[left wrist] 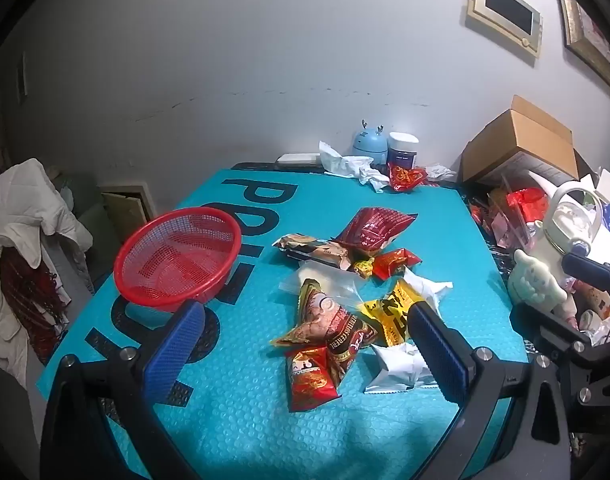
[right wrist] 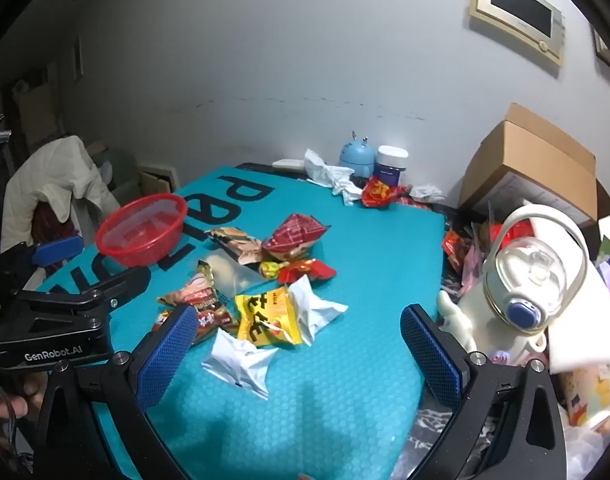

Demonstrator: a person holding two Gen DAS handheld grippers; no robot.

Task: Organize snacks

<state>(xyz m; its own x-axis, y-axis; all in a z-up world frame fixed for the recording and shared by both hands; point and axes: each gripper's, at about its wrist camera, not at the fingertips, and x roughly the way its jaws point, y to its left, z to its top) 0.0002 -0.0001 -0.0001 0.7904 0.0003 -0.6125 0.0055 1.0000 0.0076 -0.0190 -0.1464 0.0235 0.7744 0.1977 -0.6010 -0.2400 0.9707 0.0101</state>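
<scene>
Table (left wrist: 233, 420) first: I am looking down along both sets of fingers at its teal bubble mat, and nothing has gone into the red basket (left wrist: 177, 258) yet, so I am judging this as the very start of the sorting. The basket is sitting empty toward the left edge, and the snacks are lying in a loose heap at the middle of the mat, well apart from it.

I am holding my left gripper (left wrist: 305, 344) spread as wide as it goes, gripping nothing, with the heap lying beyond its tips. My right gripper (right wrist: 301, 344) is likewise gaping fully and empty, hovering over the near right part of the mat.

To do this well, I am thinking of working from the outside of the heap inward. The yellow packet (right wrist: 265, 318) is overlapping a white packet (right wrist: 241, 362), so I am reckoning the lone white one nearest me is the cleaner first pick. These wrappers look slippery and puffy; I am judging that pinching a crimped end would hold better than squeezing the middle.

The small red candy (left wrist: 397, 262) at the far side can wait until the bigger packets are cleared.
</scene>
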